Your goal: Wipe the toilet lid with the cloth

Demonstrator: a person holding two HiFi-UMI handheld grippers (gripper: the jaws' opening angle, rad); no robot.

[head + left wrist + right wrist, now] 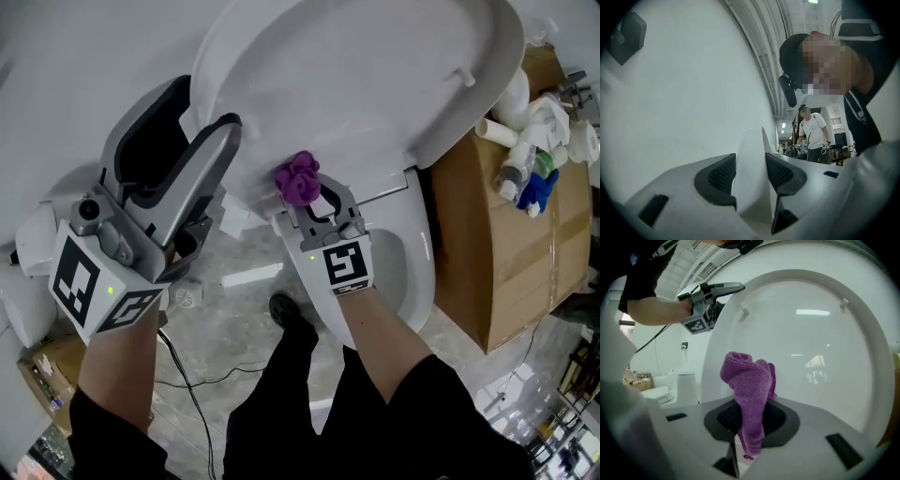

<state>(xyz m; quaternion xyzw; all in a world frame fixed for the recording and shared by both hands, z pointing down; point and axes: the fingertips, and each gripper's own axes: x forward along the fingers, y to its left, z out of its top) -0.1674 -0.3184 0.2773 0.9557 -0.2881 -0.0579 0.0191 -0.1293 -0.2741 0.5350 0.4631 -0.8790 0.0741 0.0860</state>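
The white toilet lid (375, 75) stands raised, its inner face towards me. My left gripper (223, 131) is shut on the lid's left edge; in the left gripper view the thin white lid edge (751, 150) sits clamped between the dark pads of that gripper (751, 174). My right gripper (314, 194) is shut on a bunched purple cloth (297, 178), which is at the lid's lower part. In the right gripper view the cloth (747, 383) sticks up from the right gripper (750, 420) in front of the lid (815, 343); the left gripper (712, 292) shows at upper left.
The toilet bowl (417, 281) lies below the lid. A cardboard box (516, 244) with bottles and rolls on top stands close on the right. Another white fixture (28, 253) is at the left, and a cable (187, 384) trails on the floor. A person (813, 136) stands far off.
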